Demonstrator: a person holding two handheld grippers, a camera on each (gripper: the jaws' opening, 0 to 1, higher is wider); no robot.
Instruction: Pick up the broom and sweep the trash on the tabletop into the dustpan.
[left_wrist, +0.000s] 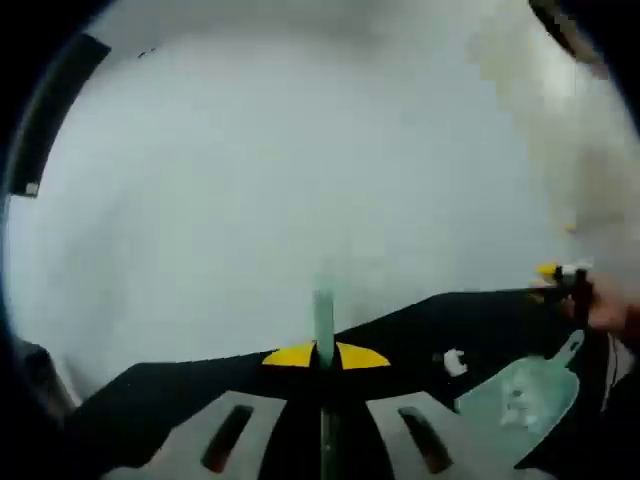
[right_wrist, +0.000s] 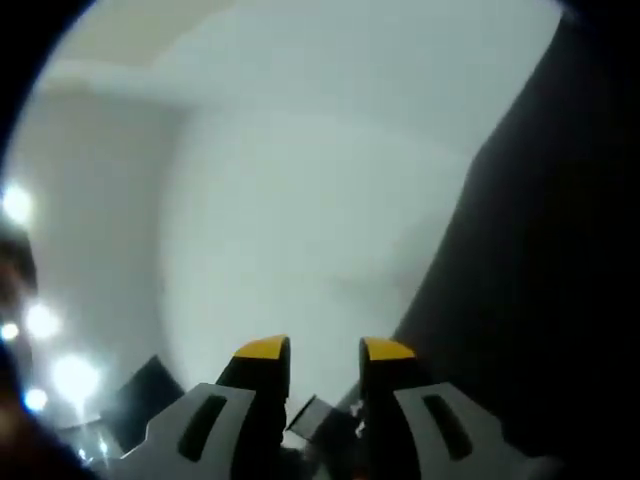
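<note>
My left gripper (left_wrist: 325, 356) is shut on the broom's thin green handle (left_wrist: 323, 318), which stands up between its yellow tips. Below lies the black tabletop (left_wrist: 420, 325). A white scrap of trash (left_wrist: 453, 362) lies on it. The teal dustpan (left_wrist: 525, 395) sits at the lower right with pale bits in it, its handle pointing up to the right. Above that handle I see the right gripper (left_wrist: 562, 272) held by a hand (left_wrist: 612, 315). In the right gripper view, my right gripper (right_wrist: 324, 350) has a narrow gap between its jaws. A pale piece (right_wrist: 310, 415) sits low in that gap.
A pale wall (left_wrist: 300, 170) stands behind the table's far edge. The right gripper view tilts up at a white wall (right_wrist: 320, 200), with a dark mass (right_wrist: 540, 280) on the right and bright lights (right_wrist: 40, 320) at the left.
</note>
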